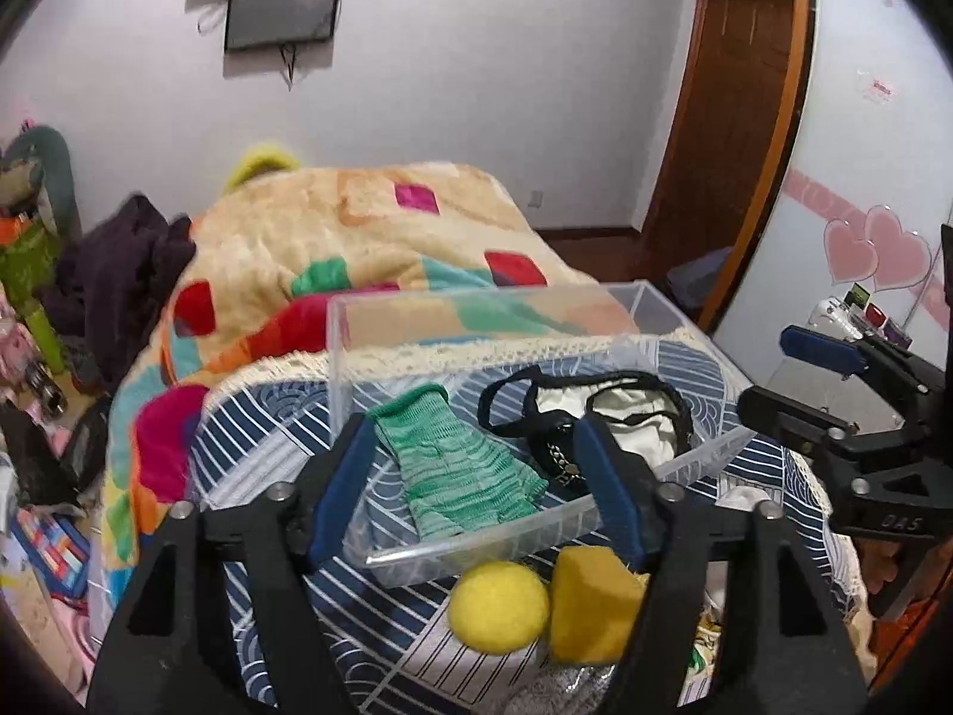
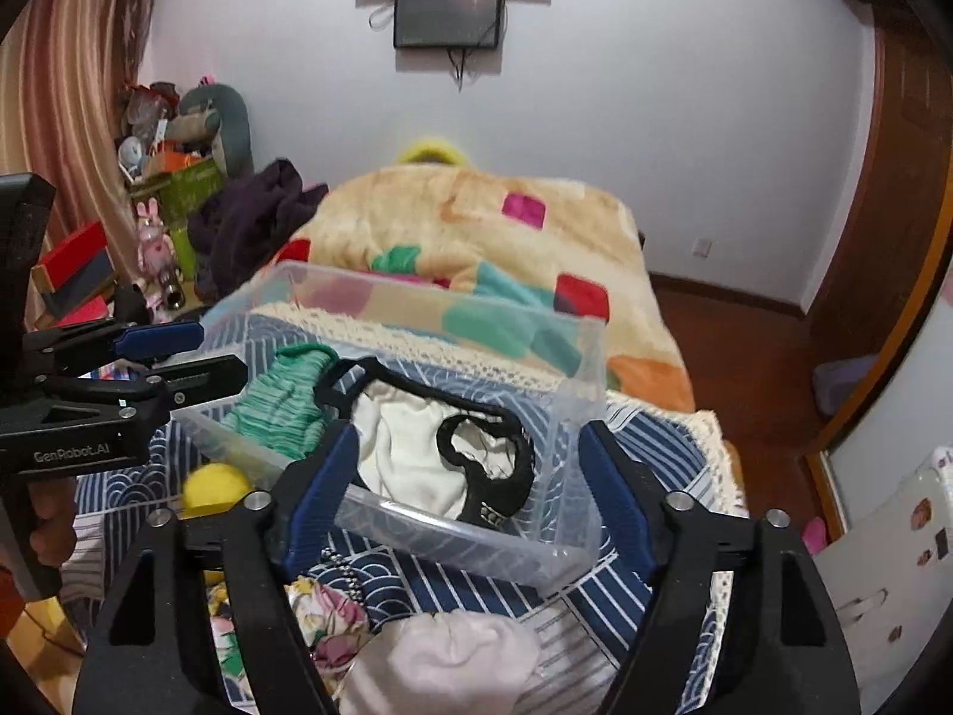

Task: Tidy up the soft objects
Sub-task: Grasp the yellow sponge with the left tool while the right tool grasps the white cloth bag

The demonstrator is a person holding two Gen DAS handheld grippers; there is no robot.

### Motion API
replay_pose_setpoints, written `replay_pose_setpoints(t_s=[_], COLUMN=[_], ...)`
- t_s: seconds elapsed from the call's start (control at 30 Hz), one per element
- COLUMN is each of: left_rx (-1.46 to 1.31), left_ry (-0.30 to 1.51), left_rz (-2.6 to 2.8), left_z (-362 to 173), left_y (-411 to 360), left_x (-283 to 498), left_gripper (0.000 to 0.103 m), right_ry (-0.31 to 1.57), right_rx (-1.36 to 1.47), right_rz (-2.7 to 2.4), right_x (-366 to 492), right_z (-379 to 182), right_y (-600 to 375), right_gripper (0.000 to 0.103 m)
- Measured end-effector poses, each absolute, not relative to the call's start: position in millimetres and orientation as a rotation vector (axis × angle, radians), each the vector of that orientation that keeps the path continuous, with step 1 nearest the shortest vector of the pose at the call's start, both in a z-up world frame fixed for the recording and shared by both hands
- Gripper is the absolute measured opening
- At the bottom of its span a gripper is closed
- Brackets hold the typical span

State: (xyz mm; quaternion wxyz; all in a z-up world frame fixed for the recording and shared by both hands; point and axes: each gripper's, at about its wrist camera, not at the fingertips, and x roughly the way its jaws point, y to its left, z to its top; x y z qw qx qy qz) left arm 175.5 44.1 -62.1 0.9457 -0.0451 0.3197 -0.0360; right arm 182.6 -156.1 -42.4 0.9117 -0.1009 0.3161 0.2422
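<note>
Left wrist view shows we hold both grippers (image 1: 476, 476) (image 2: 470, 488) wide open and empty over the bin (image 1: 476, 542), ready for the ball (image 1: 497, 606).

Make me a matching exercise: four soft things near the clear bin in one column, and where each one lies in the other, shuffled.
Things:
1. green glove
2. white cloth
3. yellow ball
4. pale sock

Places:
A. outside the bin, touching the sponge
B. in the bin, left side
C. outside the bin, beside the floral cloth
D. in the bin, under a black strap

Pairs: 1-B, 2-D, 3-A, 4-C
</note>
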Motion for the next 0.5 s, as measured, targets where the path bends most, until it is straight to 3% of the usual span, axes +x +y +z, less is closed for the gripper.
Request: replay_pose_setpoints(t_s=[0.17, 0.5], left_rx=[-0.062, -0.08], left_ry=[0.596, 0.686], left_rz=[-0.055, -0.094], left_z=[-54.7, -89.0], left_y=[41.8, 36.4], left_x=[151.6, 123.6], left_gripper=[0.095, 0.097], right_ry=[0.593, 0.626], right_rx=[-0.172, -0.175], right_rz=[0.508, 0.515], right_x=[165.7, 145.3], right_z=[-33.7, -57.2], right_y=[-162.3, -168.5], right_gripper=[0.087, 0.088])
